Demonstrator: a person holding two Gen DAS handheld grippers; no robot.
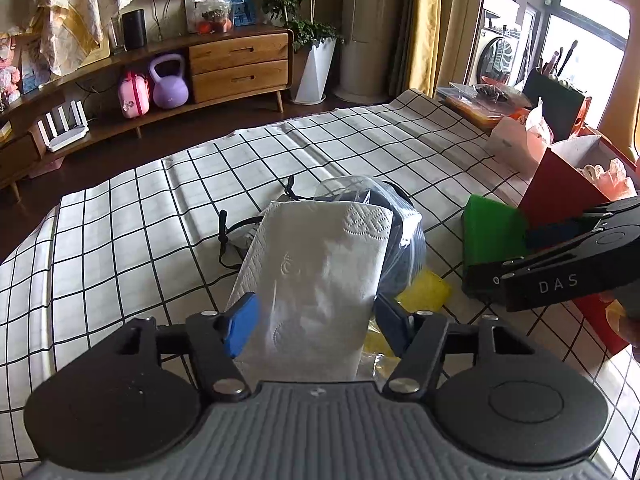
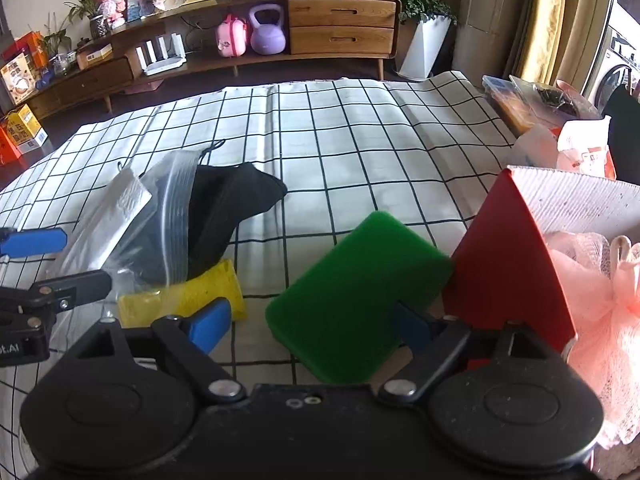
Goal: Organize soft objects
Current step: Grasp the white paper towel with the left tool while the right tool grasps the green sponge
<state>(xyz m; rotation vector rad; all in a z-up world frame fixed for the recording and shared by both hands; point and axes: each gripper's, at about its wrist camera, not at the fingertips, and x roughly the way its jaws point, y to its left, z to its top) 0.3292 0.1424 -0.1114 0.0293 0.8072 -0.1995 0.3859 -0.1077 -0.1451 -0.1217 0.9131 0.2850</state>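
- Left wrist view: the left gripper point(image 1: 314, 322) has its blue pads pressed against the two sides of a folded white paper towel point(image 1: 316, 272), which rises straight ahead of it, so it is clamped on the towel.
- Just beyond the towel lies a clear zip bag point(image 1: 404, 248) holding something dark; a yellow sponge point(image 1: 424, 290) sits ahead and to the right on the checked tablecloth point(image 1: 160, 208).
- Further right in this view the right gripper point(image 1: 500, 270) carries a green sponge point(image 1: 494, 232), next to the red box point(image 1: 560, 192).
- Right wrist view: the right gripper point(image 2: 316, 326) has the green sponge point(image 2: 360, 304) across its opening. The right pad touches the sponge's edge, while the left pad stands clear of it, so I cannot tell whether it is truly gripped.
- The red box point(image 2: 508, 264) stands immediately ahead-right, with a pink mesh bath pouf point(image 2: 600, 300) already inside.
- To do this well: I judge the sponge should be lifted above the box's near wall before moving right, then released over the pouf; the left gripper should hold the limp towel steady and away from the zip bag point(image 2: 160, 216).
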